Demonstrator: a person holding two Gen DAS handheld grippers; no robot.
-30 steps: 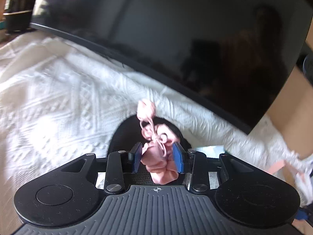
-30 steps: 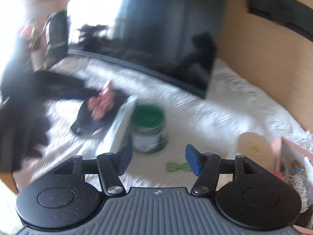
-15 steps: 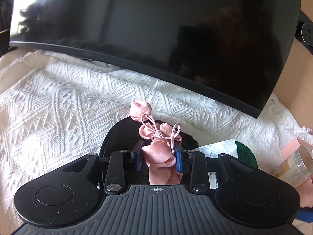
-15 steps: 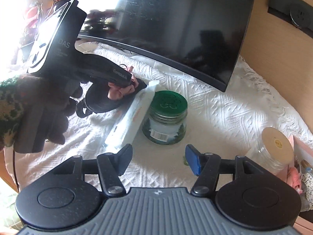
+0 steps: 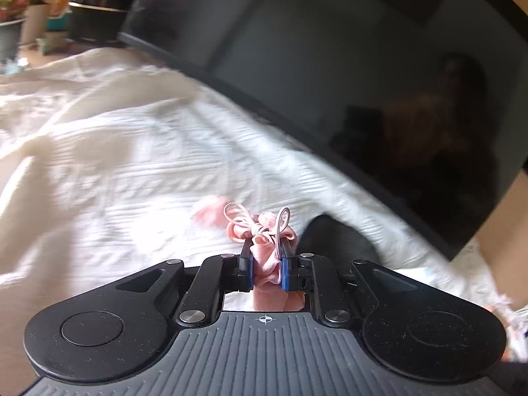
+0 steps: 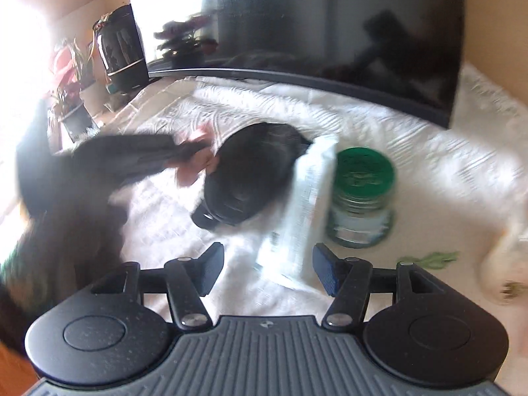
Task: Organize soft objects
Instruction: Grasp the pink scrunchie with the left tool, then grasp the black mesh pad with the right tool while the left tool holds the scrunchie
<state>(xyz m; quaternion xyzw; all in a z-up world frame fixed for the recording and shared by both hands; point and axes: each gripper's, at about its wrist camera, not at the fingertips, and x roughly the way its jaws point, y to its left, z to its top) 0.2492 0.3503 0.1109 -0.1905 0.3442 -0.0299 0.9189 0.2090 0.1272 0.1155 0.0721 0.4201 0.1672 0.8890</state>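
Left claw (image 5: 266,265): clenched on a small pink satin drawstring pouch (image 5: 265,257); its jaws have just been closing, and the blue pads press the cloth from both sides.
Pink pouch: pinched between the left claw's fingers, its gathered top and looped pink cord sticking out just past the fingertips, its lower part hanging behind them; seen from the right wrist it shows as a pink blur (image 6: 194,161) at the tip of the left claw, off the cloth.
Black rounded object (image 5: 333,241): lies just beyond and to the right of the left claw's tips, on the cloth; too blurred to name.
Right claw (image 6: 267,270): released, jaws apart, nothing between them.
White flat packet (image 6: 303,211): straight ahead of the right claw, leaning on the black object's right side.
Green-lidded glass jar (image 6: 361,198): ahead and right of the right claw, just beside the packet.
White knitted cloth (image 5: 115,165): covers the desk under both claws.
Dark curved monitor (image 6: 330,26): upright at the far edge, beyond everything else.
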